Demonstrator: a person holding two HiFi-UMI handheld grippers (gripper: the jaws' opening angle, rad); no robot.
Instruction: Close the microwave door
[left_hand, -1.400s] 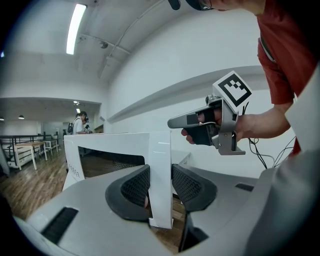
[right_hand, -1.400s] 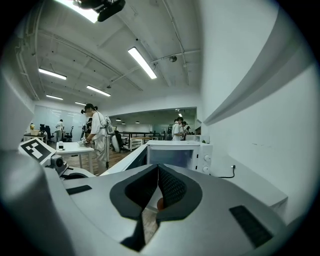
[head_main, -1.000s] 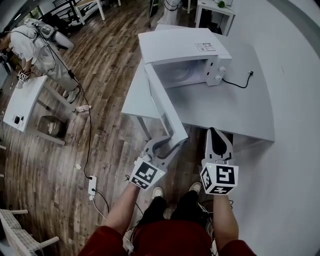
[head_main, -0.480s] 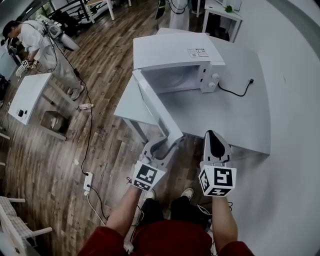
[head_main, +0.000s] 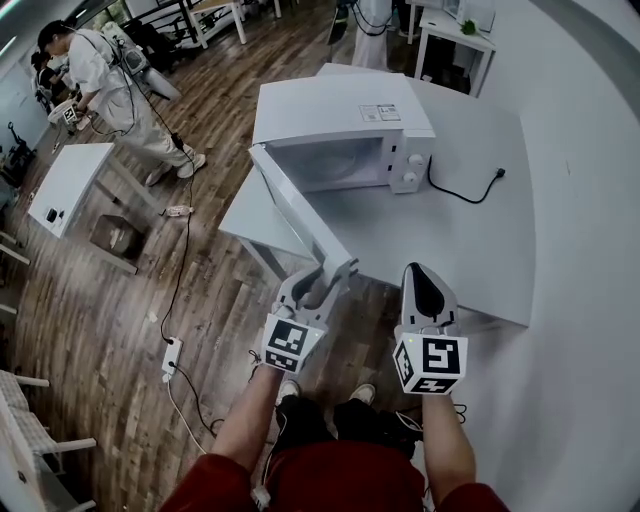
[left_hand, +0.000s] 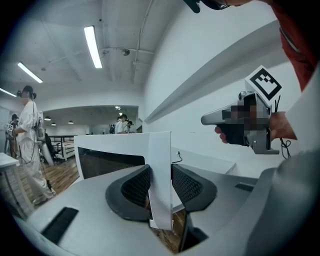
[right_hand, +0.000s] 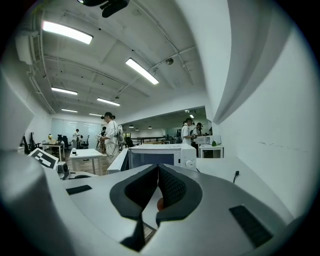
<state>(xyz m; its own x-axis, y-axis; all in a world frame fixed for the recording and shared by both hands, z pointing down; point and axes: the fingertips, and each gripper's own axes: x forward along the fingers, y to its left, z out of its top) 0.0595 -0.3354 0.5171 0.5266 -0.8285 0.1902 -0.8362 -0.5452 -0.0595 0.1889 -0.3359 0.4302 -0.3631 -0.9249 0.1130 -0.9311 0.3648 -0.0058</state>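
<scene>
The left claw (head_main: 330, 276) was clamped on the free edge of the microwave door (head_main: 292, 210), the white panel standing upright between its pads. The door stood wide open, swung out past the desk's (head_main: 470, 250) near-left corner toward the person. It was hinged at the left front of the microwave (head_main: 340, 105), which sat toward the desk's far side. To close it well, the grip would likely need to follow the door's arc around the hinge, sweeping right and away toward the control knobs (head_main: 408, 172), with the wrist turning along so the panel was not twisted. A gentle finish should latch it without shoving the oven across the desk. The left forearm reached forward and slightly inward, claw near level. Further right, the right claw (head_main: 420, 272) was closed with nothing in it, held near level just over the desk's near edge, its forearm straight ahead, seemingly clear of the door's path.
</scene>
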